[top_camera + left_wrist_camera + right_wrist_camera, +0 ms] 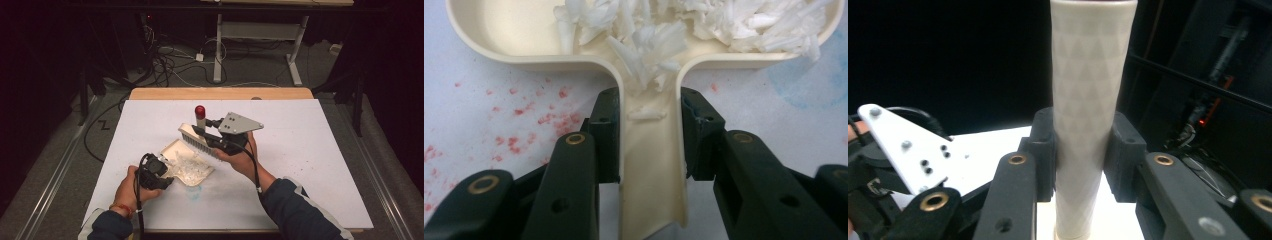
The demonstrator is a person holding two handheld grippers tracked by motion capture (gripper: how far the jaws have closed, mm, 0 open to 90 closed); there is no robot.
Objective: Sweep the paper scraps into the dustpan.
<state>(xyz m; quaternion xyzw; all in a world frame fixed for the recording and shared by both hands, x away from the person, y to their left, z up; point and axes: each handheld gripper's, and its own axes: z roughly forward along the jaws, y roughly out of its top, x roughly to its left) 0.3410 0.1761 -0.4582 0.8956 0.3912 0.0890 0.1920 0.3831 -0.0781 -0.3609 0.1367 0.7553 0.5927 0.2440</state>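
A cream dustpan (172,149) lies on the white table top with a heap of white shreds (192,167) in it. My left gripper (164,176) is shut on its handle; in the left gripper view the pads (606,135) press both sides of the dustpan handle (651,170), with shreds (659,35) just ahead. My right gripper (206,129) is shut on the handle of a cream brush (196,140) with a red cap (200,110). It holds the brush above the table behind the dustpan. The brush handle (1090,100) stands upright between the pads.
The white table cover (310,150) carries reddish specks (524,112) and a blue smudge (192,195) near the dustpan. A wooden edge (220,93) runs along the far side. Beyond it are cables and desk legs (217,55) on the floor.
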